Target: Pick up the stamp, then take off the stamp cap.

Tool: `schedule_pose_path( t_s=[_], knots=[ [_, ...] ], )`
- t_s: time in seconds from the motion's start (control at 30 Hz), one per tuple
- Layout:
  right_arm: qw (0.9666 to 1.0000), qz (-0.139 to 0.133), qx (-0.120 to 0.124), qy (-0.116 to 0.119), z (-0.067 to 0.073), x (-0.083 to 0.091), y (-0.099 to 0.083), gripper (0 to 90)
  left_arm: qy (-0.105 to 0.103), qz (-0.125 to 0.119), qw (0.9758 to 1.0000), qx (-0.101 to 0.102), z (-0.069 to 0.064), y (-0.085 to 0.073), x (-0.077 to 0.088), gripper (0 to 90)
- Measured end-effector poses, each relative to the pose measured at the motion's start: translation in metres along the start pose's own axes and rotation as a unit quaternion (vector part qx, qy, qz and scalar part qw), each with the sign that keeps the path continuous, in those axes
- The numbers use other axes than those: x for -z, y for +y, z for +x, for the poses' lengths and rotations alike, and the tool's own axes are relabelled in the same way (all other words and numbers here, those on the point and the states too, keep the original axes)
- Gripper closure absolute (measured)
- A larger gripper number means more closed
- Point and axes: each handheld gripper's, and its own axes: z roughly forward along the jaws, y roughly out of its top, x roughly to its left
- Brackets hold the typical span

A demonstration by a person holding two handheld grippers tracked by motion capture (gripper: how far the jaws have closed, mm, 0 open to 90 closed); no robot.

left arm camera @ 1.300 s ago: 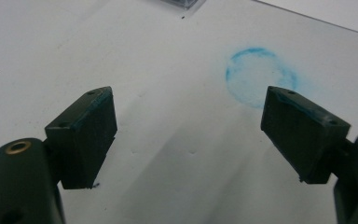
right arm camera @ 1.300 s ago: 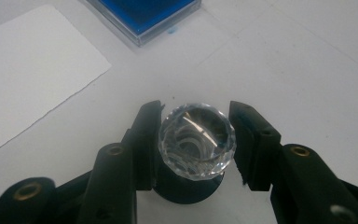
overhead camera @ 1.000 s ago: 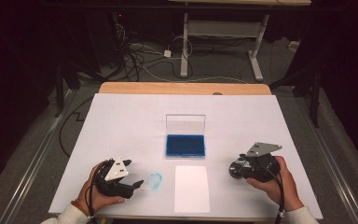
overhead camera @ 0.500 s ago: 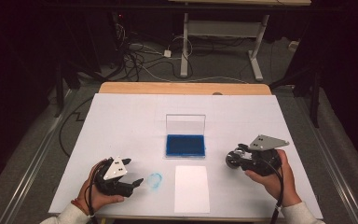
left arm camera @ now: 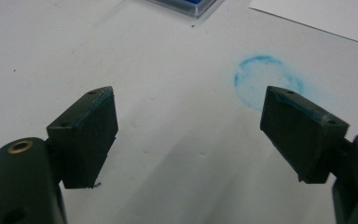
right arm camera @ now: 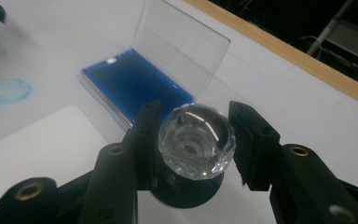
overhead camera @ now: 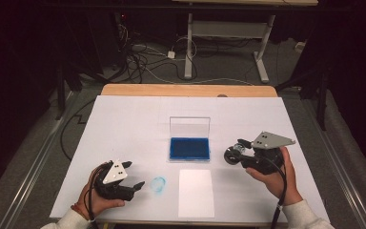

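Dark room, white worktop [overhead camera: 124, 119]. Right gripper [right arm camera: 192, 140] jaws clamped on a clear-knobbed stamp [right arm camera: 196, 140], aloft just right of the open blue ink pad [overhead camera: 188, 148]. Left gripper [left arm camera: 189, 126] jaws wide, empty. Advice: lower stamp flat and square onto the pad, press evenly.

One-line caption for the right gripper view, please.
Right gripper clamps a clear faceted stamp knob above the open blue ink pad, white paper lower left.
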Motion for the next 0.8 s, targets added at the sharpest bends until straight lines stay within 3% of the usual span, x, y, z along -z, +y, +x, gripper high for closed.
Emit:
schedule_pose_path(
  t_s=[0.13, 0.33, 0.4, 0.63, 0.8],
  knots=[
    [0.9999, -0.012, -0.001, 0.002, 0.001, 0.000, 0.005, 57.3, 0.001, -0.001, 1.0000, 0.002, -0.001, -0.001, 0.003, 18.5],
    [0.9994, -0.023, 0.009, 0.024, 0.008, -0.010, 0.016, 57.3, 0.004, -0.001, 1.0000, -0.004, -0.006, 0.002, 0.002, 19.3],
    [0.9993, -0.026, 0.014, 0.024, 0.010, -0.011, 0.019, 57.3, -0.008, 0.005, 0.9999, -0.008, -0.007, 0.004, 0.000, 19.9],
    [0.9976, -0.056, 0.017, 0.037, 0.019, -0.019, 0.037, 57.3, -0.015, -0.004, 0.9999, -0.002, -0.004, 0.010, -0.007, 20.2],
    [0.9961, -0.070, 0.017, 0.050, 0.028, -0.031, 0.050, 57.2, -0.021, -0.012, 0.9997, -0.009, -0.004, 0.021, -0.012, 20.1]
  ],
)
